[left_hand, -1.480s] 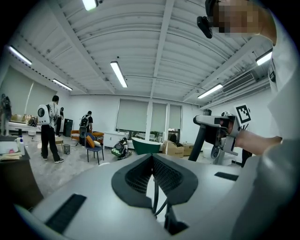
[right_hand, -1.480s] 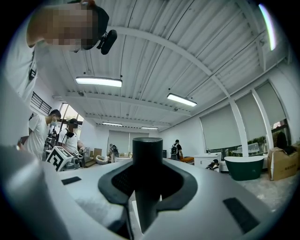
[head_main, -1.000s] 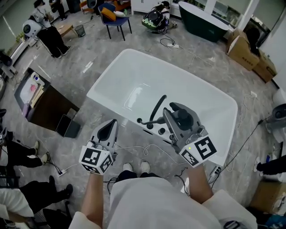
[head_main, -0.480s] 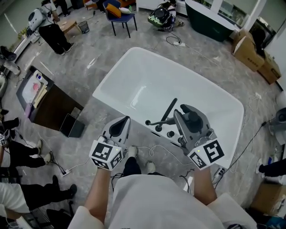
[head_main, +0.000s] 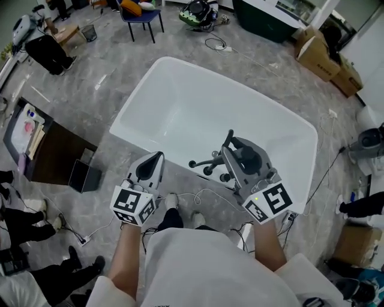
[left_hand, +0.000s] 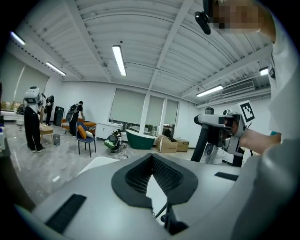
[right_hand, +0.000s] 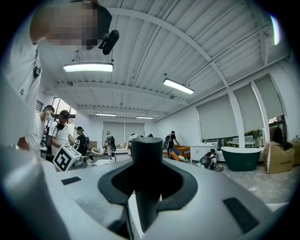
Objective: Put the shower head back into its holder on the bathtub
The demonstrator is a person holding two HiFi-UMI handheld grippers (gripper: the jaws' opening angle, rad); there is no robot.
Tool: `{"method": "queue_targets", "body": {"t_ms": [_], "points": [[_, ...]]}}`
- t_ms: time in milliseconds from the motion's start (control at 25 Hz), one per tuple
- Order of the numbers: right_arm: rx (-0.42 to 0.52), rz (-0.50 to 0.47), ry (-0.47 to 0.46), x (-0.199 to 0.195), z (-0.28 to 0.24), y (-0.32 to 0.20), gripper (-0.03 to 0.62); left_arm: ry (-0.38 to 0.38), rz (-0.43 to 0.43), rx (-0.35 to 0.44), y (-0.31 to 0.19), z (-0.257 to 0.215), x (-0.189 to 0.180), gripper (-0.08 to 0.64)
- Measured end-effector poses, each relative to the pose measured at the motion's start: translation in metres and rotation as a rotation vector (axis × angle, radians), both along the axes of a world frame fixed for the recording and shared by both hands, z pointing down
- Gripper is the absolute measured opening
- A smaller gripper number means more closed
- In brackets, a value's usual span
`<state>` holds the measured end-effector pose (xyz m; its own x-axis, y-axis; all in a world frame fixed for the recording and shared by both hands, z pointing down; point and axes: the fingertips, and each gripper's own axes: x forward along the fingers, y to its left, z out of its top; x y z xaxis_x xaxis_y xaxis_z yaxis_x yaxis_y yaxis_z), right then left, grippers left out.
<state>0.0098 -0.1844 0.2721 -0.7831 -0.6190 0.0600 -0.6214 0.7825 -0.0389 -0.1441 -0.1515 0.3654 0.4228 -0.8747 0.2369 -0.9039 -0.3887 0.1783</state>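
Note:
The white bathtub (head_main: pixel 180 67) lies in front of me, its black taps and knobs (head_main: pixel 207 163) on the near rim. My right gripper (head_main: pixel 230 146) hovers over those taps, shut on the black shower head (head_main: pixel 230 136). Only the tip shows past the jaws in the head view. In the right gripper view its round black handle (right_hand: pixel 146 161) stands upright between the pads. The left gripper view shows that handle (left_hand: pixel 201 145) hanging down from the right gripper. My left gripper (head_main: pixel 157 155) is at the tub's near rim, left of the taps, shut and empty.
A dark cabinet (head_main: pixel 51 153) stands on the floor to the left. White cables (head_main: pixel 201 195) run by my feet. Beyond the tub are a blue chair (head_main: pixel 135 12), a dark green tub (head_main: pixel 264 21) and cardboard boxes (head_main: pixel 327 54). People stand at the left edge.
Both grippers have moved along the tub's near rim. The shower head stays in the right gripper, with less of its black handle now showing past the jaws.

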Motion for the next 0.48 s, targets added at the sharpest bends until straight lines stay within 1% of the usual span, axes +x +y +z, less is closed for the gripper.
{"method": "queue_targets", "body": {"t_ms": [360,480], "points": [[-0.062,0.039,0.060,-0.021,0.037,-0.019,0.107,0.044,0.045,-0.045,-0.028,0.028,-0.015,0.011],[-0.071,0.056,0.076,-0.025,0.047,-0.021,0.107,0.038,0.069,-0.055,-0.031,0.037,-0.016,0.011]]}}
